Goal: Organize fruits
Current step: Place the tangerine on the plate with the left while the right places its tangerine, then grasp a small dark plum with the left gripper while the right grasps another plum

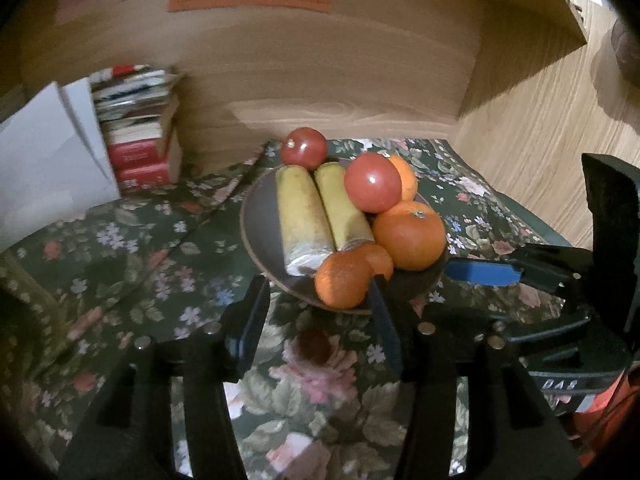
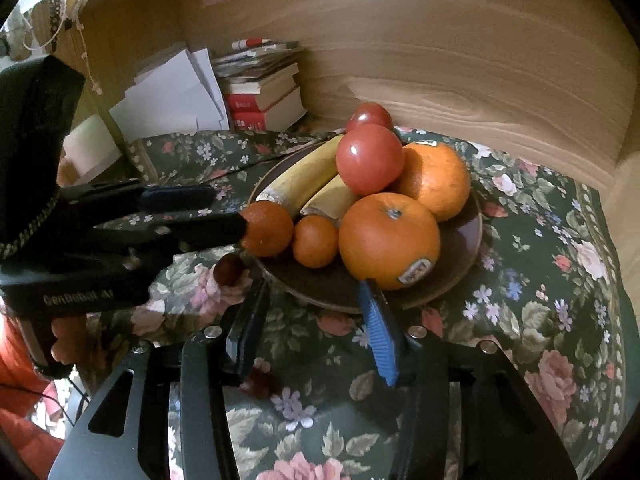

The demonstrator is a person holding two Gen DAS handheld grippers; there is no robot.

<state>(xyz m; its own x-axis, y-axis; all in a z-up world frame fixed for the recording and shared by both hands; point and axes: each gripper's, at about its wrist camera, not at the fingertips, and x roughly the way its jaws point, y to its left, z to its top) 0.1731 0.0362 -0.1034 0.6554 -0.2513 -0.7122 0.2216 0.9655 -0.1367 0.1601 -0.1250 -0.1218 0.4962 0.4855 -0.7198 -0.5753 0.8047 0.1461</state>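
A brown plate [image 1: 260, 220] [image 2: 460, 256] on the flowered cloth holds two banana halves [image 1: 306, 216] [image 2: 308, 176], two tomatoes [image 1: 372, 188] [image 2: 370, 158], two big oranges [image 1: 410, 236] [image 2: 390, 240] and two small mandarins [image 1: 342, 280] [image 2: 267, 229]. My left gripper [image 1: 316, 292] [image 2: 224, 210] is open at the plate's near-left rim, its fingers astride the near mandarin and apart from it. My right gripper [image 2: 312, 296] [image 1: 452, 268] is open just before the plate's front rim, its blue-padded finger [image 2: 380, 332] below the stickered orange.
A small dark red fruit [image 2: 229, 269] [image 1: 314, 346] lies on the cloth beside the plate. A stack of books [image 1: 140, 148] [image 2: 264, 96] and white boxes [image 1: 44, 160] stand at the back left. A wooden wall [image 1: 320, 80] closes the back.
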